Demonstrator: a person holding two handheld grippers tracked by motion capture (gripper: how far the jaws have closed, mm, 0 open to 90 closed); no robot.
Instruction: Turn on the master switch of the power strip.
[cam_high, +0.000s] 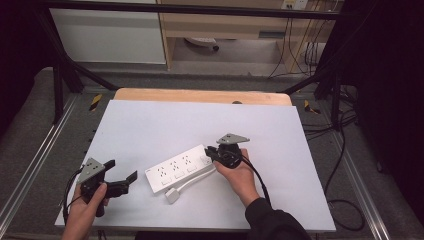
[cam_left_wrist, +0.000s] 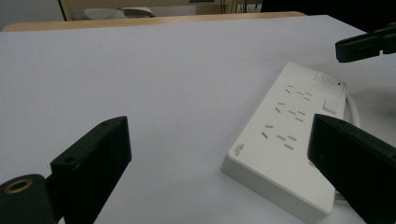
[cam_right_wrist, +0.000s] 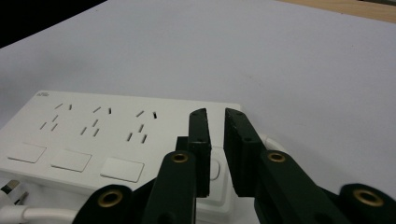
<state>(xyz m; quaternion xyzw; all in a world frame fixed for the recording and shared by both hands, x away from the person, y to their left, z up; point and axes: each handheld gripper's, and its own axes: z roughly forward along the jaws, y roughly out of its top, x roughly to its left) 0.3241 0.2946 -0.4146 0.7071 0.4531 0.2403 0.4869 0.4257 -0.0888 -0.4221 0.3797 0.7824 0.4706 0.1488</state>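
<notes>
A white power strip lies slanted on the white table top, with three socket groups and three square buttons. Its white plug and cable lie against its near side. My right gripper is over the strip's right end, jaws almost together with nothing between them, tips just above the end switch. My left gripper is open, low over the table, left of the strip and pointing at it. The right gripper's jaw shows beyond the strip.
The table's wooden far edge runs along the back. Black frame posts stand at the far corners. Cables trail on the floor to the right. Bare white surface lies beyond the strip.
</notes>
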